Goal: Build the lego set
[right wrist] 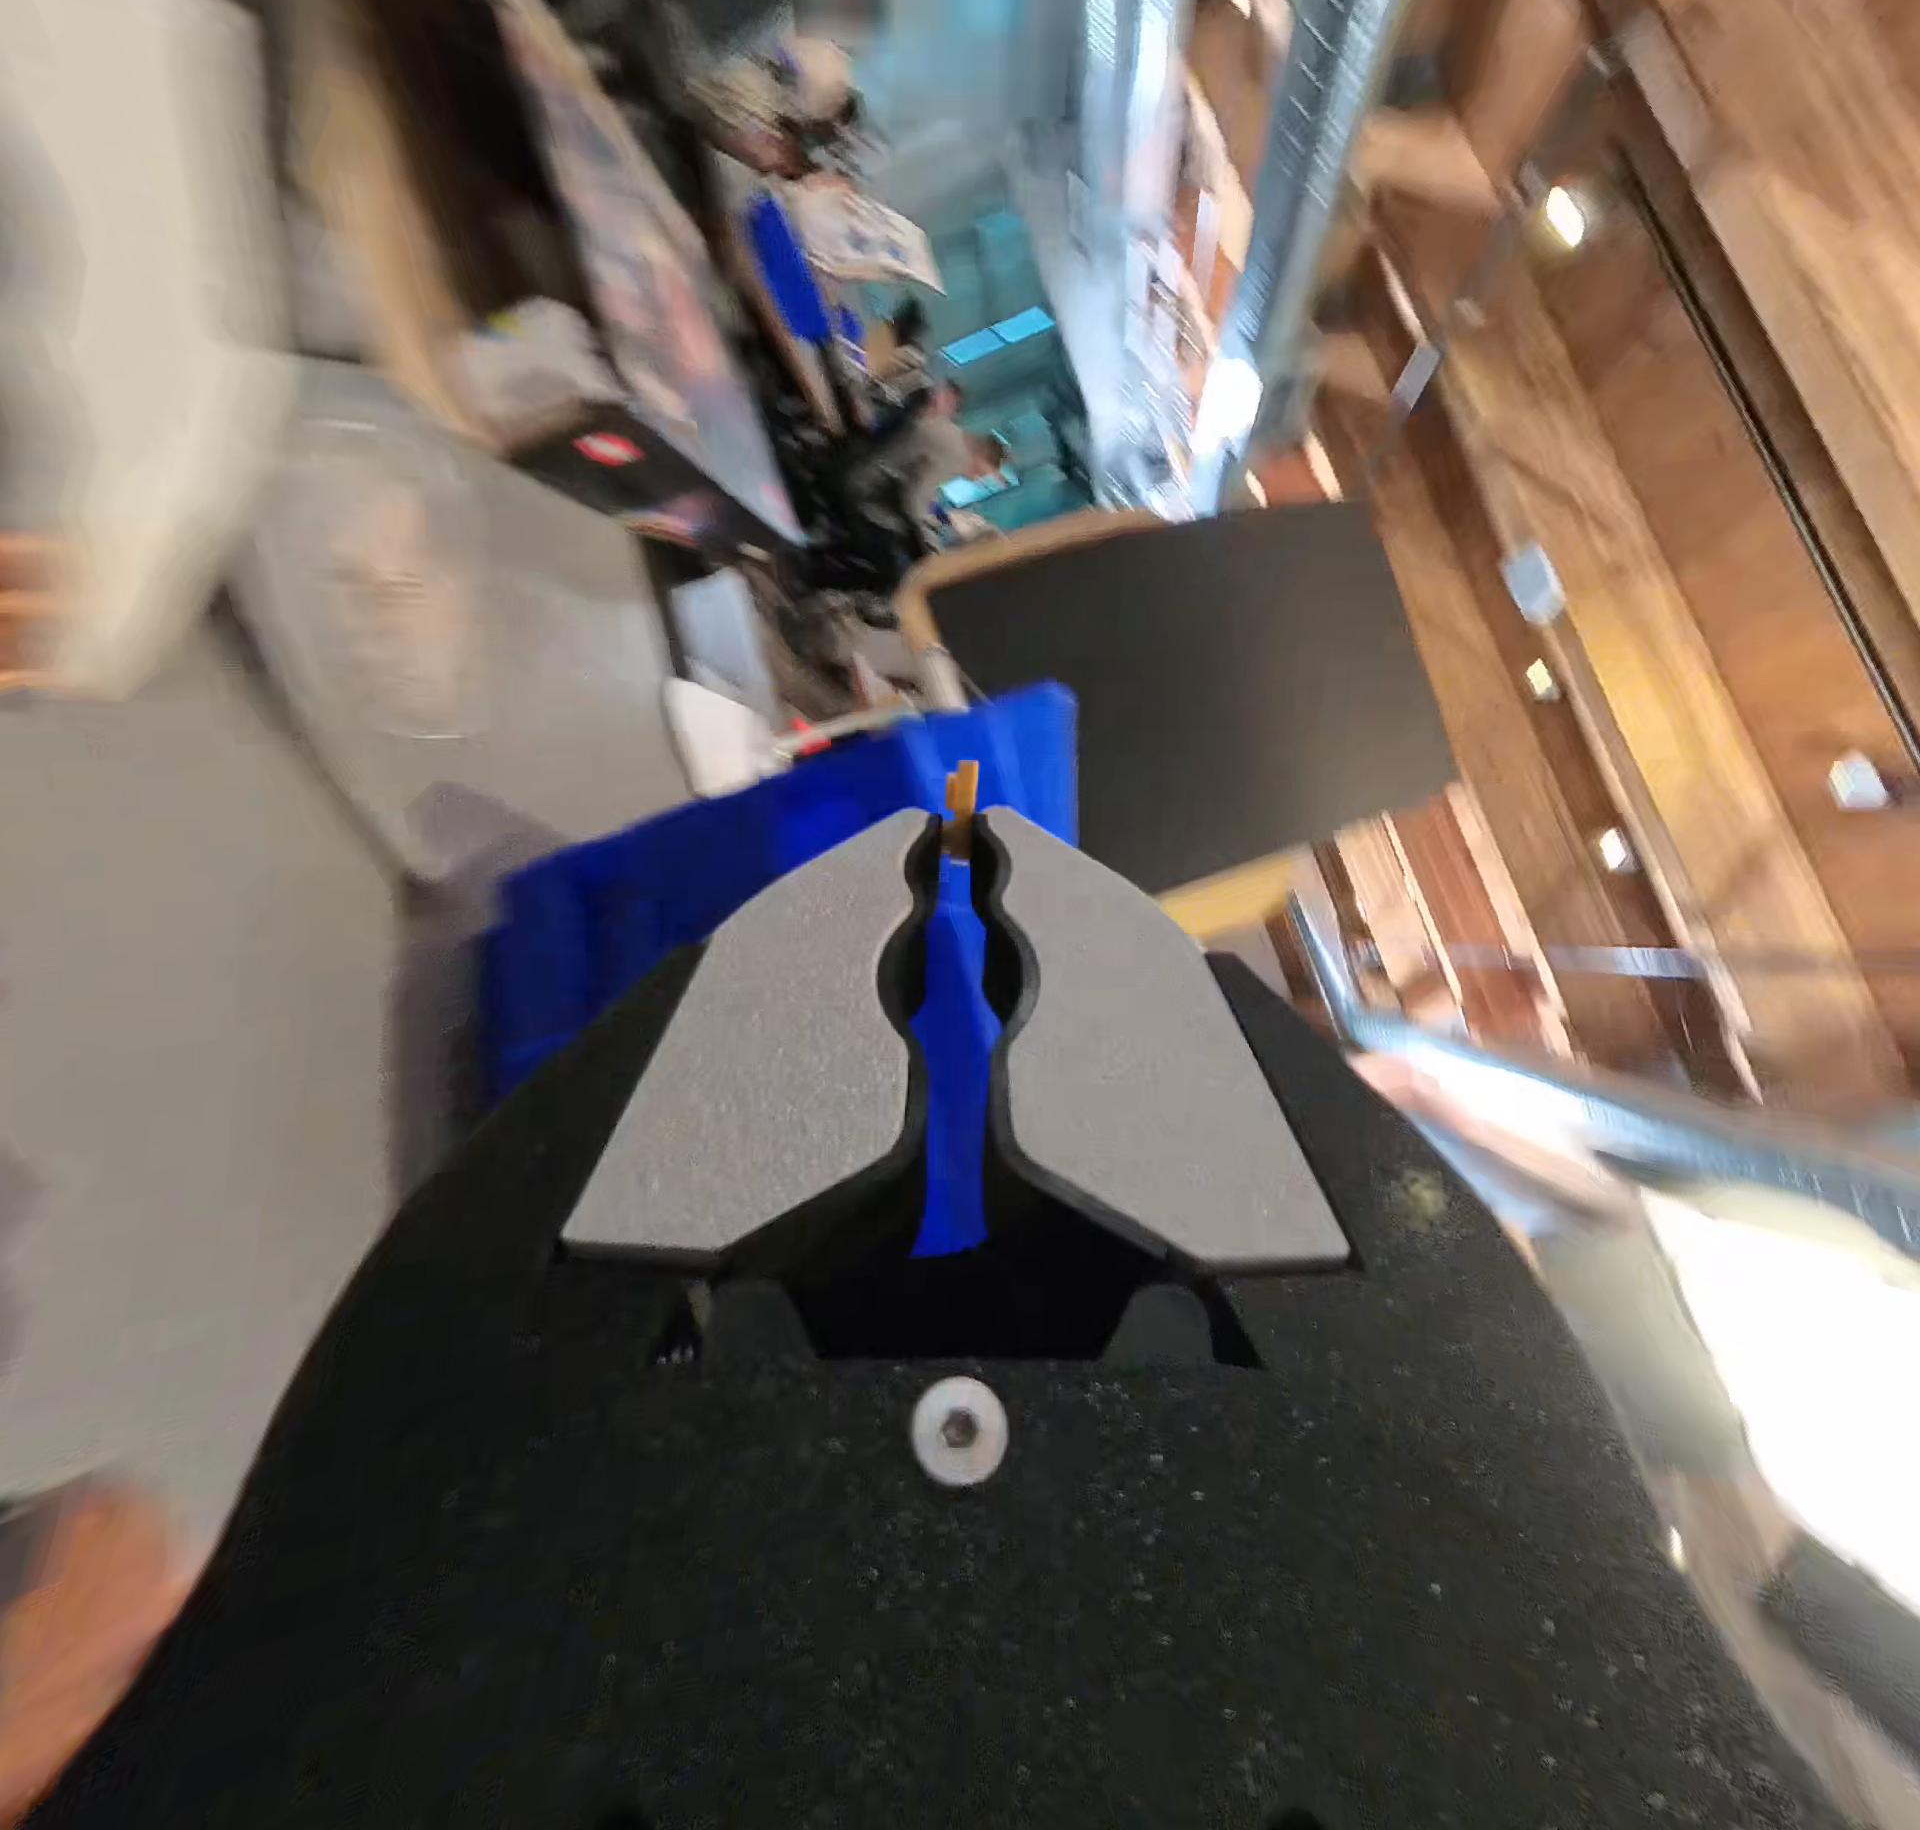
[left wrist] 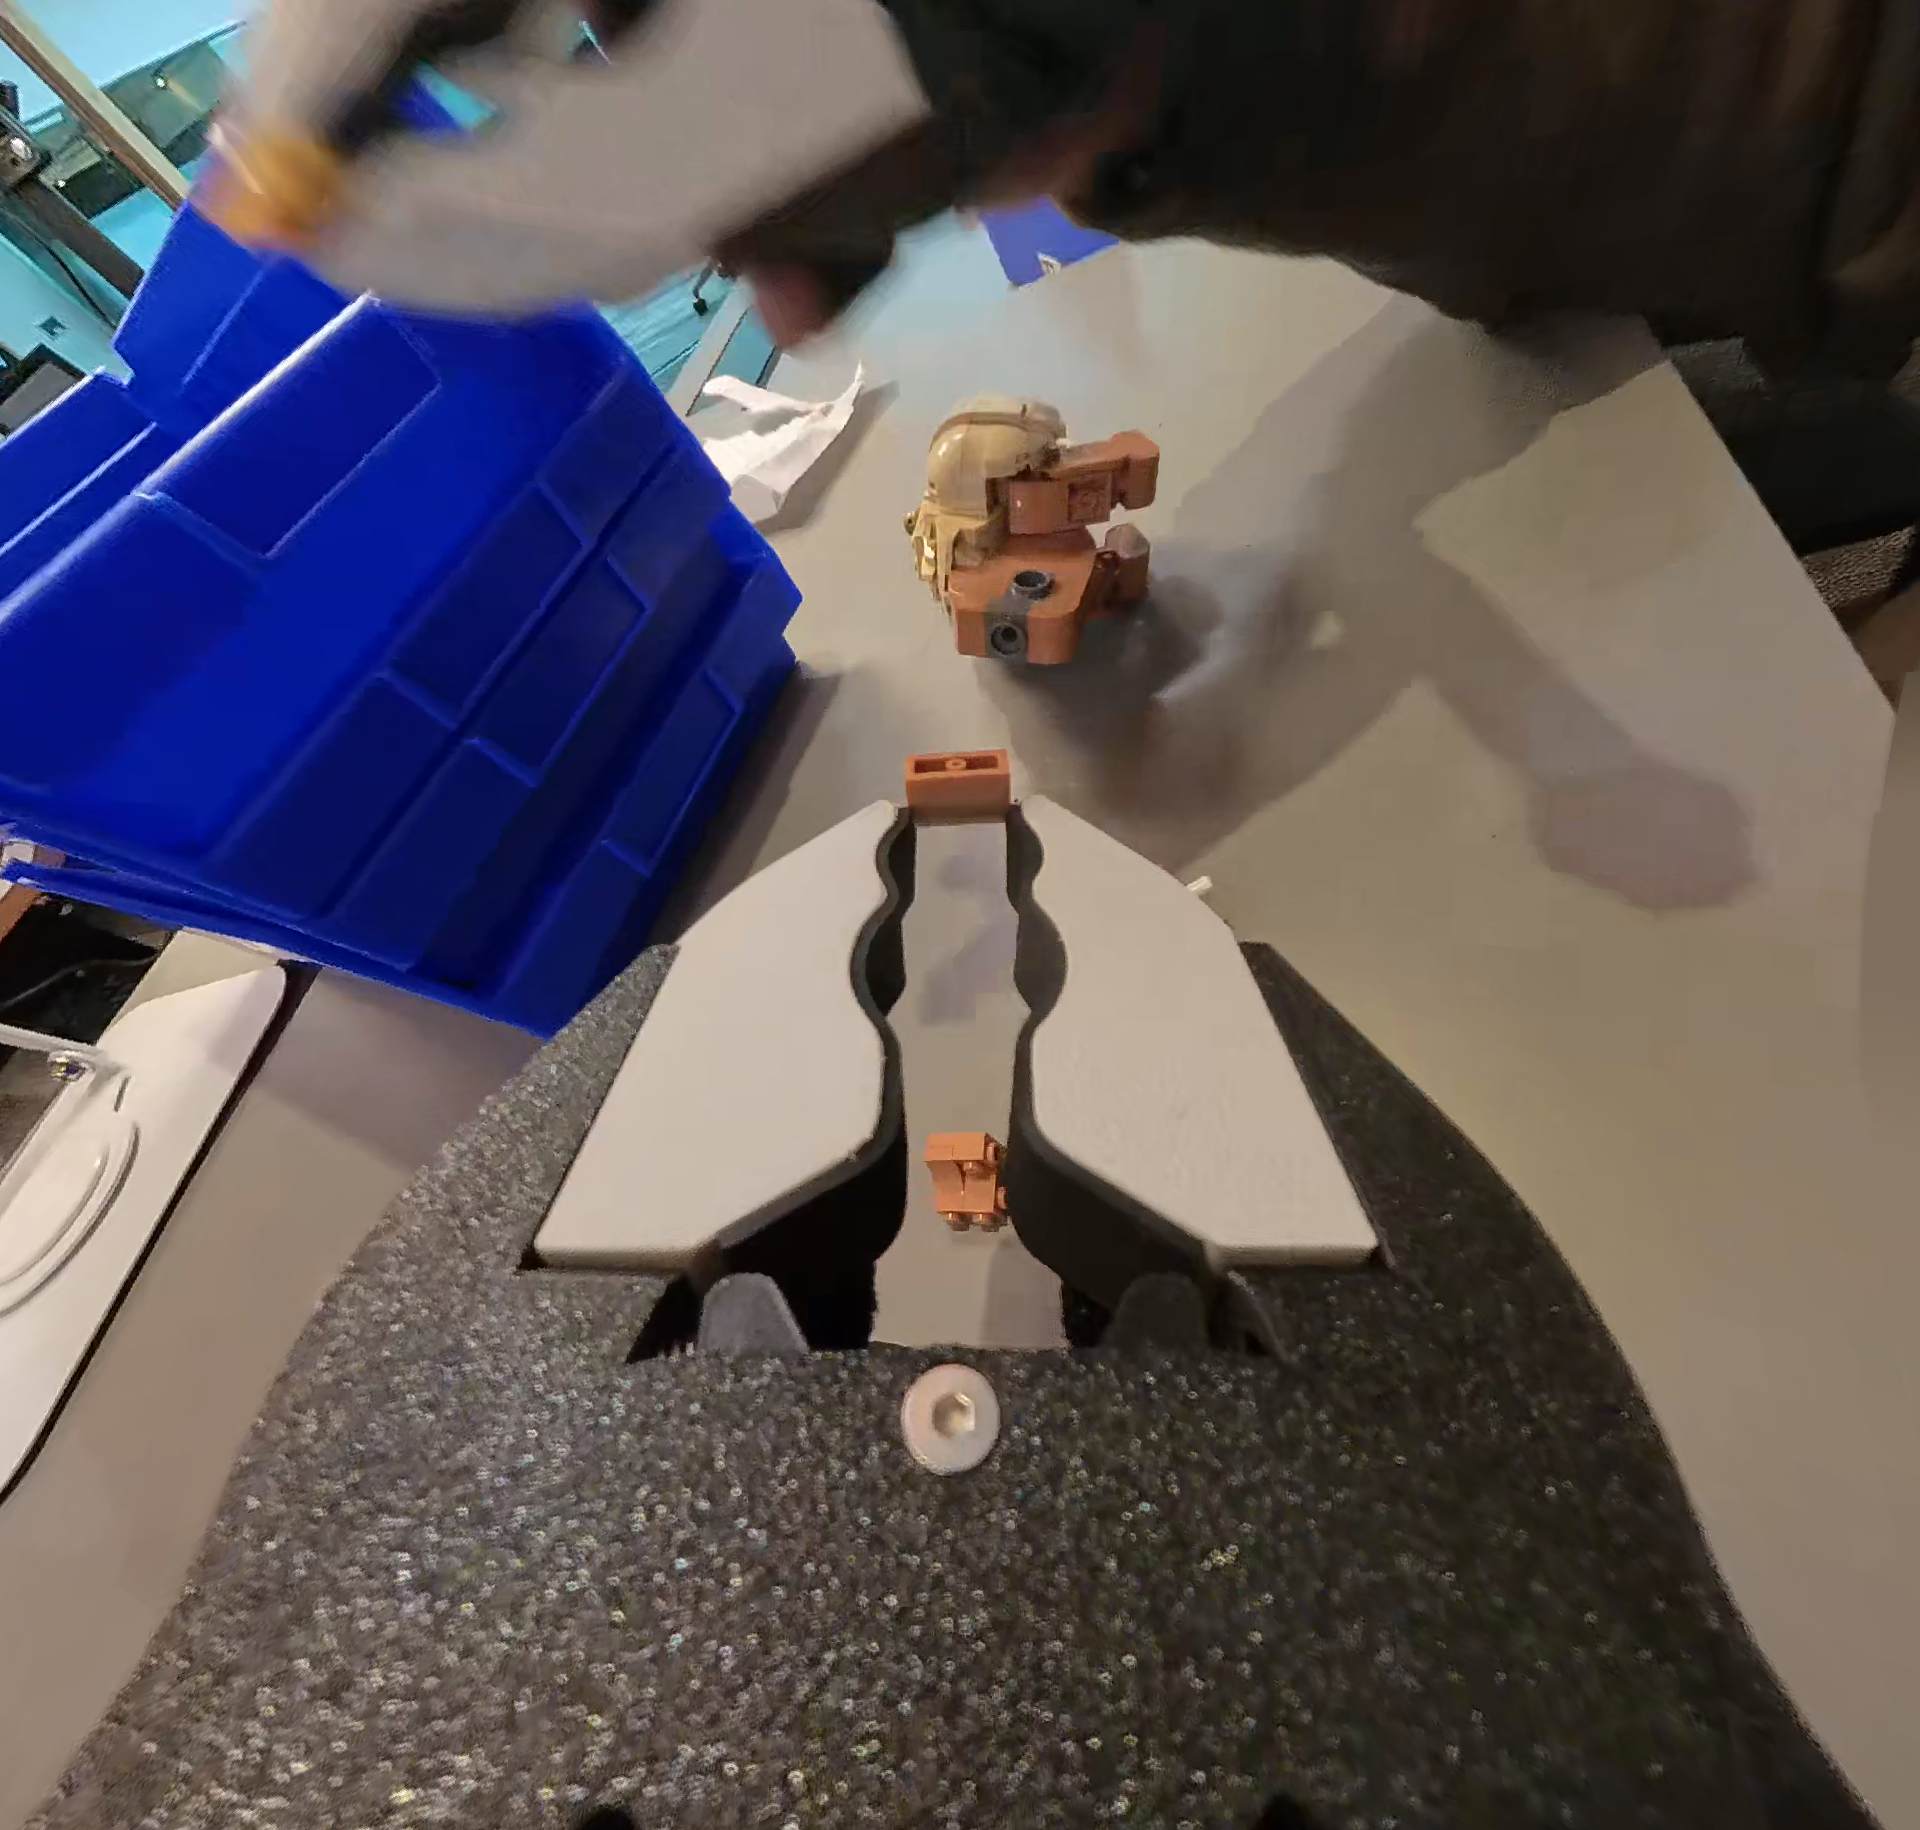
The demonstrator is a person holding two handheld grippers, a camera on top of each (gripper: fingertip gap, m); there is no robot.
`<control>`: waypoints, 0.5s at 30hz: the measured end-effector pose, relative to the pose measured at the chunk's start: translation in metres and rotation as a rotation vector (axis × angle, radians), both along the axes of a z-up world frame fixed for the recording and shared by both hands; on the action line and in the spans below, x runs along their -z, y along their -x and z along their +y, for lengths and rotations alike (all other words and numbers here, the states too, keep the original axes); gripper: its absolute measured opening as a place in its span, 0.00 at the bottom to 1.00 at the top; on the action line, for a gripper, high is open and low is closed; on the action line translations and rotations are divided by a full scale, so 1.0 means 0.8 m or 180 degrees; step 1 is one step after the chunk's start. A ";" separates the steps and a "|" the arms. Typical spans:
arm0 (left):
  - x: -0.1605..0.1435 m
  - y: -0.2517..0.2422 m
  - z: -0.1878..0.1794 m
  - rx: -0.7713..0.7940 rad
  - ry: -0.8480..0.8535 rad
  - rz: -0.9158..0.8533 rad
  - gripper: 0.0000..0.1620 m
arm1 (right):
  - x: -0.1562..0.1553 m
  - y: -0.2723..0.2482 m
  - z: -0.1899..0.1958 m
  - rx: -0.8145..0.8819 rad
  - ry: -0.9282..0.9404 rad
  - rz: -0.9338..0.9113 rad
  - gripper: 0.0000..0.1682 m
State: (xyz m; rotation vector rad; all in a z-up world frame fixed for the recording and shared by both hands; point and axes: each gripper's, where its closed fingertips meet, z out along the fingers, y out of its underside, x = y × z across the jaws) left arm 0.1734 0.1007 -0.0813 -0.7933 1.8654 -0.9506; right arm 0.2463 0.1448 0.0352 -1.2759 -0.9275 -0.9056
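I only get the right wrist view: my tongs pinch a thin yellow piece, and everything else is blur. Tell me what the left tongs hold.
Observer: The left tongs are shut on a brown brick, pinched at their tips.
Operator: Find me the model.
Observer: The part-built brown and tan model stands on the grey table beyond that brick, with nothing touching it.
Operator: Report any loose parts.
Observer: One small brown piece appears to lie on the table, seen through the gap between the left tongs' fingers.
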 end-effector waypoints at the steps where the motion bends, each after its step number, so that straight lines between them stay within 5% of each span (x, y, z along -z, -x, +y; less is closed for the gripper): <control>1: 0.002 -0.001 -0.001 0.0003 -0.0014 0.0011 0.10 | -0.023 -0.026 0.012 0.0209 -0.0097 0.0234 0.03; 3: 0.004 -0.002 -0.001 -0.0001 -0.0033 0.0016 0.10 | -0.050 -0.087 0.040 0.0767 0.0012 0.0815 0.03; 7: 0.005 -0.002 0.004 -0.0048 0.0001 0.0016 0.10 | -0.034 -0.150 0.076 0.1377 0.0745 0.1630 0.15; 12: -0.002 -0.005 0.018 -0.0246 -0.0023 -0.0089 0.10 | -0.039 -0.141 0.070 0.1145 0.0659 0.1855 0.15; 15: -0.008 -0.007 0.026 -0.0400 -0.0250 -0.0248 0.10 | -0.016 -0.076 0.059 0.0414 0.1135 0.1468 0.14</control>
